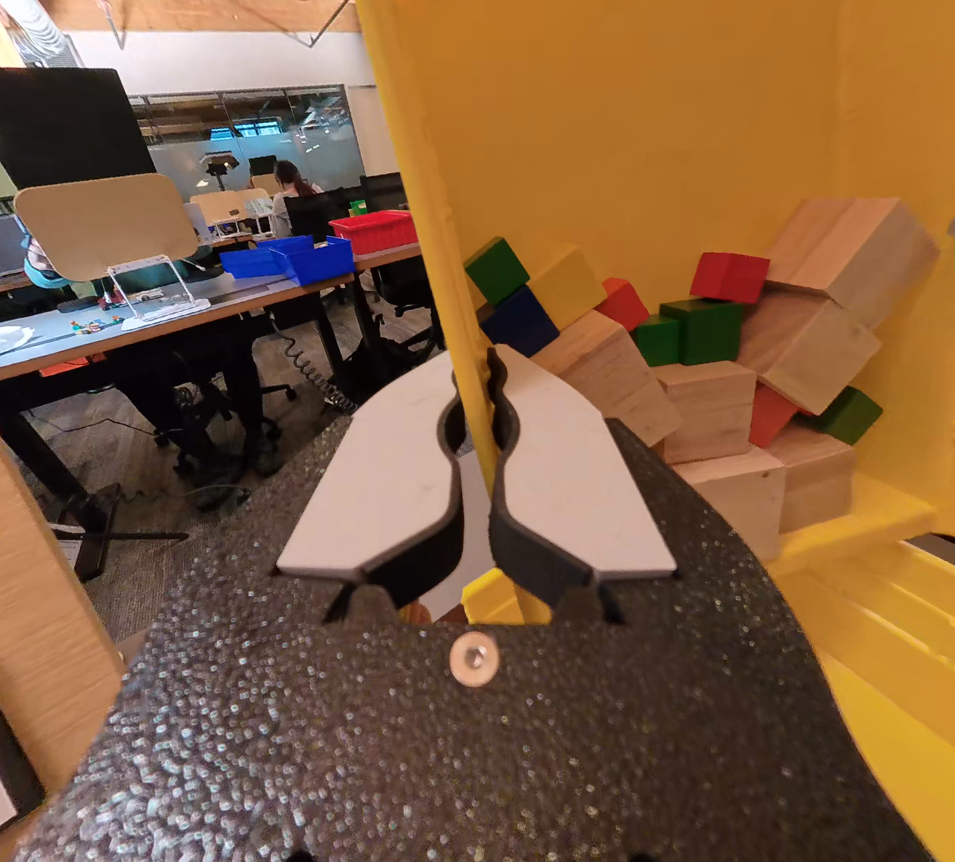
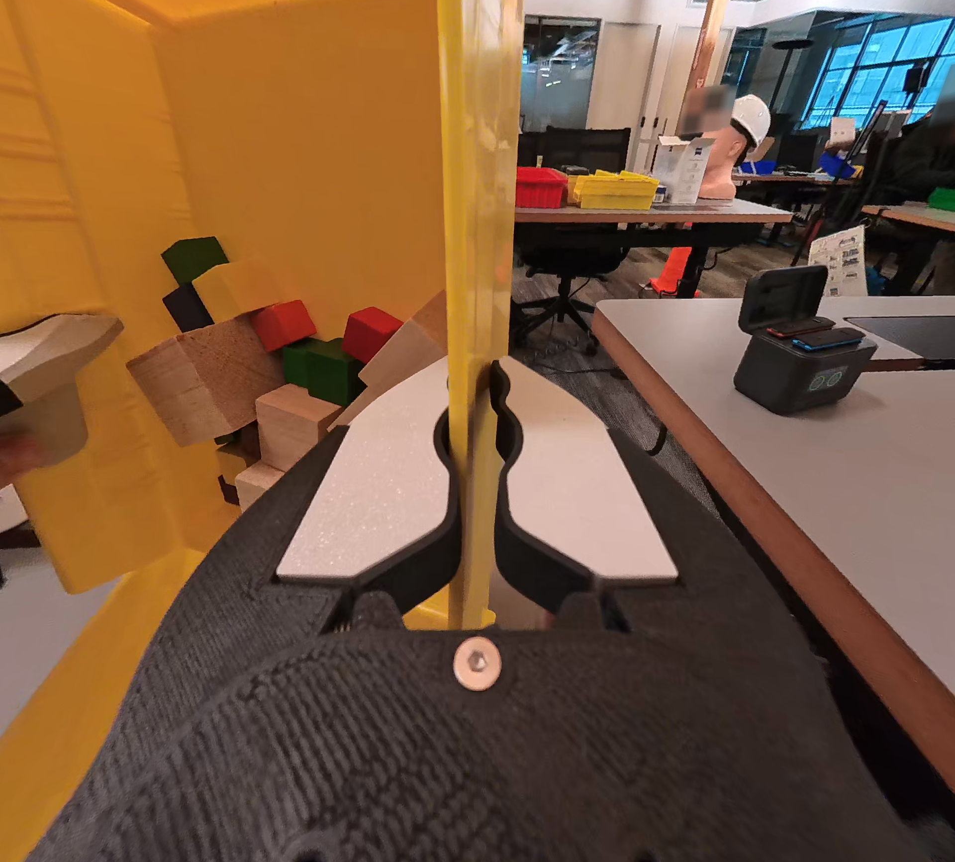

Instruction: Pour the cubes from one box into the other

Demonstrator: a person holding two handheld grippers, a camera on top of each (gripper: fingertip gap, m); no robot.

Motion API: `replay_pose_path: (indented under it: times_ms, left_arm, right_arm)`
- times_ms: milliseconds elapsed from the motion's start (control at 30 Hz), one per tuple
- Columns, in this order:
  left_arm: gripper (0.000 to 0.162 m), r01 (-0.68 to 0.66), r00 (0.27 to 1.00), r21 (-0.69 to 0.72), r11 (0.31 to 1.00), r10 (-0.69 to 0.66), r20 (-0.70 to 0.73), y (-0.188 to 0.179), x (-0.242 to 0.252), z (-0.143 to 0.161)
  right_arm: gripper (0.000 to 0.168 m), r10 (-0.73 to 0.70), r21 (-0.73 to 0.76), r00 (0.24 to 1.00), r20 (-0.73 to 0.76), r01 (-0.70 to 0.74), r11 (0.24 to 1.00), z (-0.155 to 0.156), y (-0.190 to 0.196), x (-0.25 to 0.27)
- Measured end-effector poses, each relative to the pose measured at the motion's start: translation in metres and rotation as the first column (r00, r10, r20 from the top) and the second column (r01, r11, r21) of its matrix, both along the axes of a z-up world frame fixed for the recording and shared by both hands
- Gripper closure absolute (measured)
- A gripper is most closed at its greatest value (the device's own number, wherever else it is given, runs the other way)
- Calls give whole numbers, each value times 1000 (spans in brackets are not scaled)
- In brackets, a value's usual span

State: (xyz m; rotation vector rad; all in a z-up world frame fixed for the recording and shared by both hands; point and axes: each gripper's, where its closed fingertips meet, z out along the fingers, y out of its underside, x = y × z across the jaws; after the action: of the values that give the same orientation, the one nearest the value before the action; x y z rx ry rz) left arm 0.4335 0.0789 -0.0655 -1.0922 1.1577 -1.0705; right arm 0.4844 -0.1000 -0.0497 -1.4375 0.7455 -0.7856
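A yellow plastic box (image 1: 646, 124) is held up and tilted between both grippers. My left gripper (image 1: 478, 367) is shut on the box's left side wall. My right gripper (image 2: 475, 372) is shut on the box's right side wall (image 2: 465, 165). Inside, several cubes lie heaped in the lower corner: plain wooden ones (image 1: 708, 408), green (image 1: 703, 328), red (image 1: 728, 276), blue (image 1: 519, 320) and yellow. The same heap shows in the right wrist view (image 2: 217, 372). The left gripper's finger (image 2: 46, 356) shows at that view's left edge, on the opposite wall. The other box is not in view.
A grey table with a brown edge (image 2: 775, 449) lies to the right, with a dark open case (image 2: 801, 362) on it. Behind are desks with blue bins (image 1: 310, 258), red bins (image 1: 377, 230) and yellow bins (image 2: 615, 188), office chairs and seated people.
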Motion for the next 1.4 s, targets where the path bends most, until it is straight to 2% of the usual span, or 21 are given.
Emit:
replay_pose_path:
  times_ms: [300,600,933,1167,1400]
  left_arm:
    - [156,24,993,4,1000,-25,116,-8,-6,18]
    - [156,60,986,-32,998,-54,159,-16,-7,17]
    - [156,79,984,-55,995,-69,165,-13,-15,10]
    - [155,111,977,-46,993,-100,191,-16,-15,20]
    - [154,118,975,-47,992,-107,197,-19,-16,29]
  right_arm:
    - [160,-2,162,1000,10,1,987,-5,-7,-4]
    - [156,7,332,997,77,-32,943,7,-14,-8]
    - [154,77,337,994,78,-99,936,-2,-9,-13]
    - [152,114,397,988,101,-146,906,5,-10,-11]
    - [153,111,391,985,133,-155,907,15,-13,-12]
